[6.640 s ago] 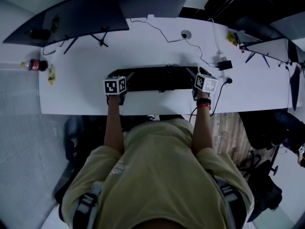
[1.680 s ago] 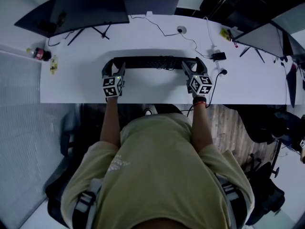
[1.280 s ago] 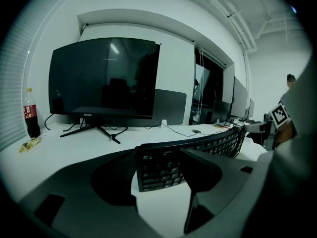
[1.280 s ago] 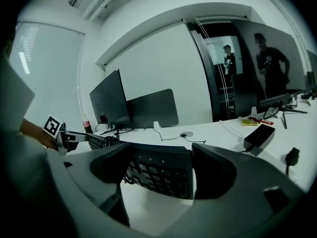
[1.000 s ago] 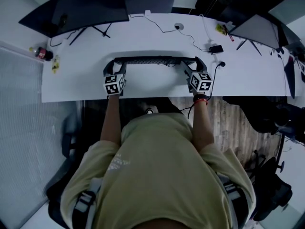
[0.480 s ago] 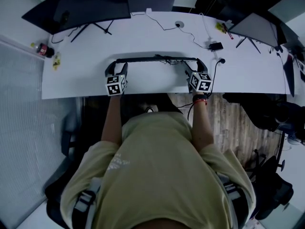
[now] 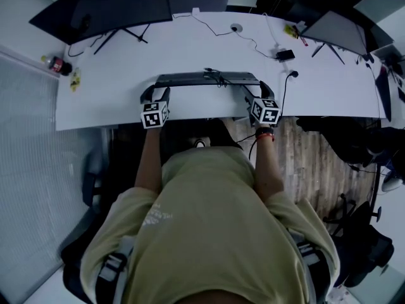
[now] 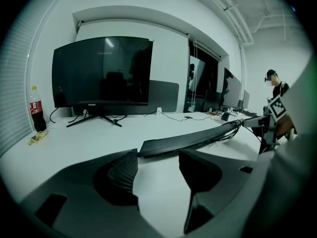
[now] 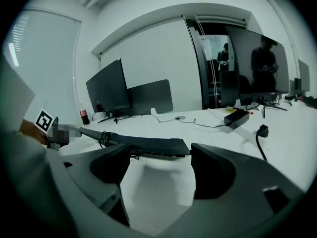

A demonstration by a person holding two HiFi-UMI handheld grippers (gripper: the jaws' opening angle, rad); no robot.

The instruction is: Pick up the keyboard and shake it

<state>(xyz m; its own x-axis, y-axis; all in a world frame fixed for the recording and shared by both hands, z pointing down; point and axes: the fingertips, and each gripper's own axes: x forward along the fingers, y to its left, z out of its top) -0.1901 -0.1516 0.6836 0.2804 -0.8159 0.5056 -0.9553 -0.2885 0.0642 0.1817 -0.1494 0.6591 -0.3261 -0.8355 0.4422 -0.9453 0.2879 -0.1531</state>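
Both of your grippers have drawn back toward the desk's near edge since a second ago. The keyboard (image 7: 207,79) has tipped between them: half a second ago it showed edge-on as a thin dark line, and now the head view shows a broader, flat, smooth grey face.

Your left gripper (image 7: 156,92) is pinching the keyboard's left end. In the left gripper view the squared corner of the slab sits between the ribbed, rounded left pad and the blocky right one (image 8: 157,157), and the long thin body (image 8: 198,138) runs off to the right in a shallow curve. Your right gripper (image 7: 256,88) is clamped on the other end. In the right gripper view the matte black jaws (image 9: 161,152) close on the blunt end of the keyboard (image 9: 148,143), and a soft shadow lies on the desk under it, so the keyboard hangs clear of the surface.

A tangle of thin dark cable (image 7: 215,75) clings to the keyboard's middle. The desk (image 7: 101,87) is a plain white top, smooth, with a gently bowed far edge. A wide curved monitor (image 7: 107,11) with a glossy black screen stands at the back left on splayed thin legs, and a small dark bottle (image 7: 56,64) with a red label is near the left edge. A boxy black power brick (image 7: 285,54) sits at the far right.
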